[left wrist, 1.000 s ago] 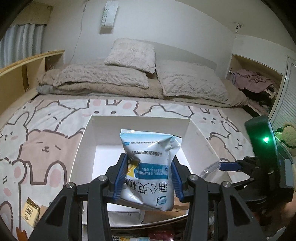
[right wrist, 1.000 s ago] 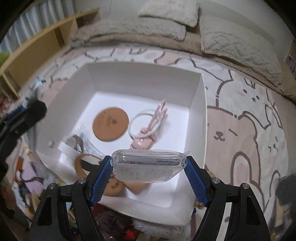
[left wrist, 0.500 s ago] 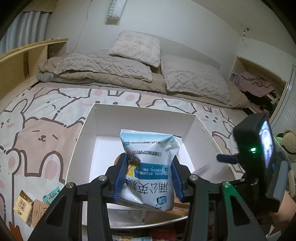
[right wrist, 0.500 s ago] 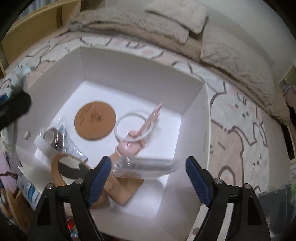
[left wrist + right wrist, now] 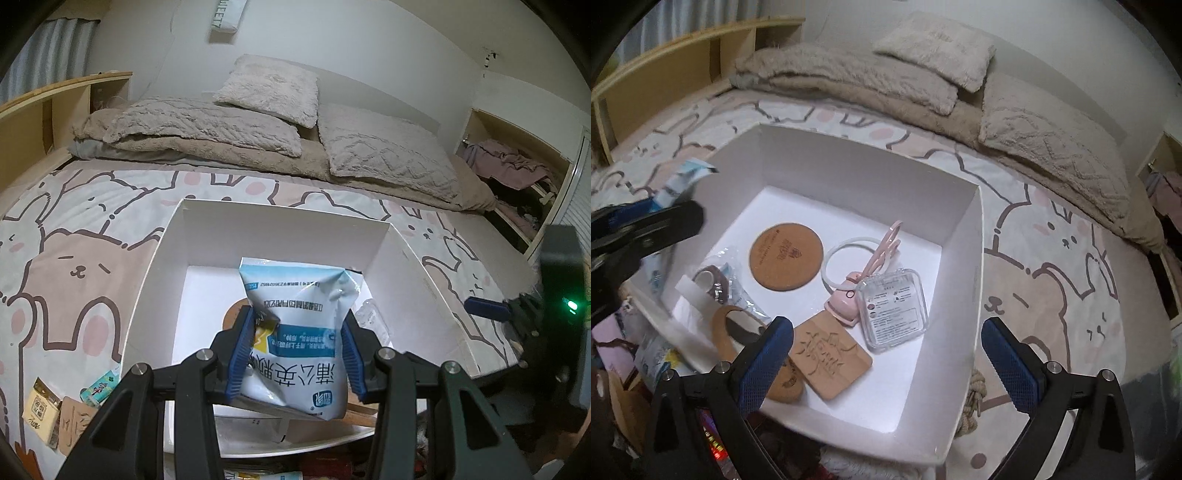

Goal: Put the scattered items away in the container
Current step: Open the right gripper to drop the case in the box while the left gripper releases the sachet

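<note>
Pouch (image 5: 299,332) is gripped upright between the left gripper (image 5: 295,350) pads, with the white box (image 5: 964,258) lying below and ahead. Right gripper (image 5: 886,354) jaws are opening, empty, above the clear case (image 5: 892,306).

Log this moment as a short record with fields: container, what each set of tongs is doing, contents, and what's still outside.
container: white box on the bunny-print bedspread
left tongs: shut on a blue-and-white pouch, held over the box
right tongs: jaws opening, nothing between them
in box: clear plastic case, round cork coaster, engraved wooden plaque, pink clip with white ring
still outside: small packets on the bedspread left of the box
</note>
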A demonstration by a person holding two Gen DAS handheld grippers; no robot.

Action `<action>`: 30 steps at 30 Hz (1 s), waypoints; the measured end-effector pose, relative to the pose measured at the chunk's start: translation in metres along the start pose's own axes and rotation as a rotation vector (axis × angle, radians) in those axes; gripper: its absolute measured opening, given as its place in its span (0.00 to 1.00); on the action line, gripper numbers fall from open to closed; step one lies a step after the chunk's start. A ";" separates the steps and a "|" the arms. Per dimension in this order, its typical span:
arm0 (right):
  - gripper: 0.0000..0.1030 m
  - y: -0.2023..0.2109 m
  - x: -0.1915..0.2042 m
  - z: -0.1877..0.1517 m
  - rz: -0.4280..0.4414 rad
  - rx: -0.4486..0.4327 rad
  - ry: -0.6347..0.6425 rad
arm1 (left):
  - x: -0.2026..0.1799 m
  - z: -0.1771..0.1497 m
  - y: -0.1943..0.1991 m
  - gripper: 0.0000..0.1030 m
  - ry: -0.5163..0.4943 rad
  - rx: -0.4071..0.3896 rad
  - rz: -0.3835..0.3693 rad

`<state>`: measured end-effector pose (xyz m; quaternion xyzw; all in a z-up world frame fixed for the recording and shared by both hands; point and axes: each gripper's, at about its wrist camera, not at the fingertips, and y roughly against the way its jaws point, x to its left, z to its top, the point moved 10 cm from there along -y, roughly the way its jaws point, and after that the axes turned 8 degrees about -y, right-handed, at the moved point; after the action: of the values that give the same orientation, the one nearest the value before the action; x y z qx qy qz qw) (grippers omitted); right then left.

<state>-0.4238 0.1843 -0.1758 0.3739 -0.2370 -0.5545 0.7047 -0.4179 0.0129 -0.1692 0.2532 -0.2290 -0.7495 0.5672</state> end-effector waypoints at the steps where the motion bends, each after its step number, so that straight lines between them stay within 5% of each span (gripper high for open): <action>1: 0.99 0.003 -0.001 -0.002 0.012 -0.008 -0.013 | -0.002 0.000 -0.001 0.43 -0.002 0.000 -0.004; 12: 0.99 0.023 0.003 -0.014 0.101 -0.069 -0.071 | -0.011 -0.006 -0.012 0.43 -0.015 0.015 -0.015; 22: 0.99 0.020 0.006 -0.017 0.125 -0.036 -0.090 | -0.021 -0.021 -0.029 0.43 -0.075 0.077 0.036; 25: 0.99 0.019 0.006 -0.019 0.125 -0.021 -0.095 | -0.021 -0.021 -0.029 0.50 -0.066 0.085 0.035; 28: 0.99 0.016 0.006 -0.021 0.117 -0.014 -0.093 | -0.020 -0.021 -0.026 0.71 -0.056 0.082 0.044; 30: 0.99 0.015 0.006 -0.022 0.116 -0.010 -0.097 | -0.020 -0.019 -0.024 0.75 -0.056 0.076 0.045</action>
<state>-0.3967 0.1863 -0.1773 0.3286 -0.2892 -0.5315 0.7252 -0.4187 0.0374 -0.1968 0.2482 -0.2786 -0.7342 0.5672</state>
